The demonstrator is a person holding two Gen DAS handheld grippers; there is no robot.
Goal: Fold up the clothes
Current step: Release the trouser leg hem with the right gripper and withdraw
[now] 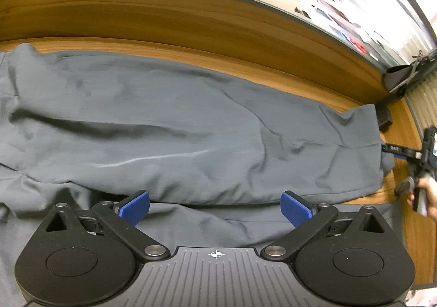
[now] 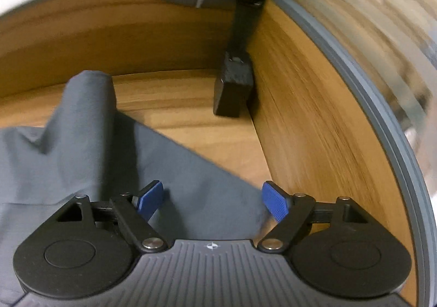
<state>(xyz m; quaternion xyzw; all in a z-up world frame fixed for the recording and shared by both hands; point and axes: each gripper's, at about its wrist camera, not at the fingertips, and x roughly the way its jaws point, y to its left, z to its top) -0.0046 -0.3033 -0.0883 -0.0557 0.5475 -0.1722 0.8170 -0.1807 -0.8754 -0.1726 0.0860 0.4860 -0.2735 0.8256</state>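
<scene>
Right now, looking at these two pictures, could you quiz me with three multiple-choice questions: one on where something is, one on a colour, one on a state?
1. Where does the grey garment lie?
A. On the wooden table
B. On a chair
C. In a basket

2. What colour are the pads on the gripper fingers?
A. Red
B. Blue
C. Yellow

3. How do the jaws of the right gripper stand?
A. Clamped on the cloth
B. Wide apart, over the cloth
C. Shut on nothing

Answers:
1. A, the cloth is spread flat over wood.
2. B, both views show blue pads.
3. B, the pads stand far apart with cloth lying loose below them.
</scene>
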